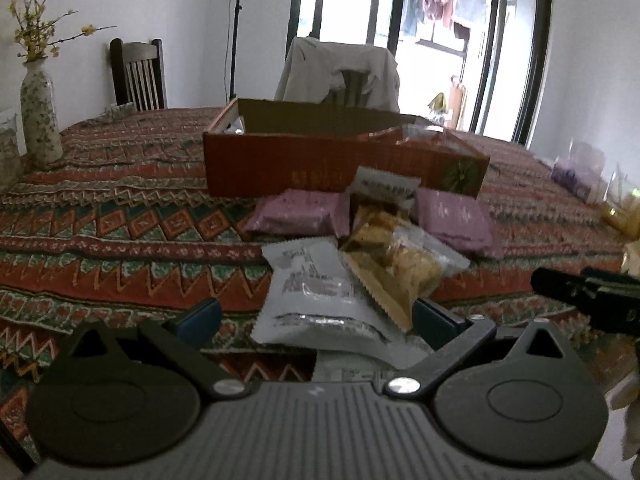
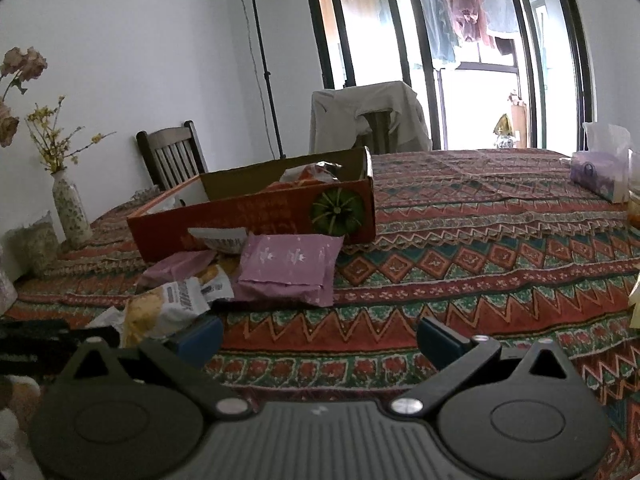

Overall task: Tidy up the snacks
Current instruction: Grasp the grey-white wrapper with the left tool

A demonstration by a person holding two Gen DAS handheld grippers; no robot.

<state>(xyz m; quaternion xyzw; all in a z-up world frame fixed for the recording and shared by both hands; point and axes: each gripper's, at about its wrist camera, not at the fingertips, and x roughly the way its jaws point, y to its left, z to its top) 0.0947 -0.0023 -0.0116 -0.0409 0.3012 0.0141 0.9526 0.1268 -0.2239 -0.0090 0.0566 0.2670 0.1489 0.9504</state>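
In the left wrist view my left gripper (image 1: 316,318) is open, and a white snack packet (image 1: 312,292) lies on the patterned tablecloth (image 1: 120,232) between its fingers. A clear packet of yellow crisps (image 1: 392,264) leans beside it. Two purple packets (image 1: 300,212) (image 1: 456,218) lie behind, in front of the open red cardboard box (image 1: 304,160). In the right wrist view my right gripper (image 2: 320,338) is open over bare cloth, right of the pile. A purple packet (image 2: 292,268) lies ahead of it, and the box (image 2: 260,212) holds some wrappers.
A flowered vase (image 1: 38,116) stands at the table's far left, with a purple tissue box (image 2: 596,176) at the far right. Two chairs (image 1: 138,74) (image 2: 372,120) stand behind the table, one draped with a cloth. A lamp stand (image 2: 260,60) stands by the wall.
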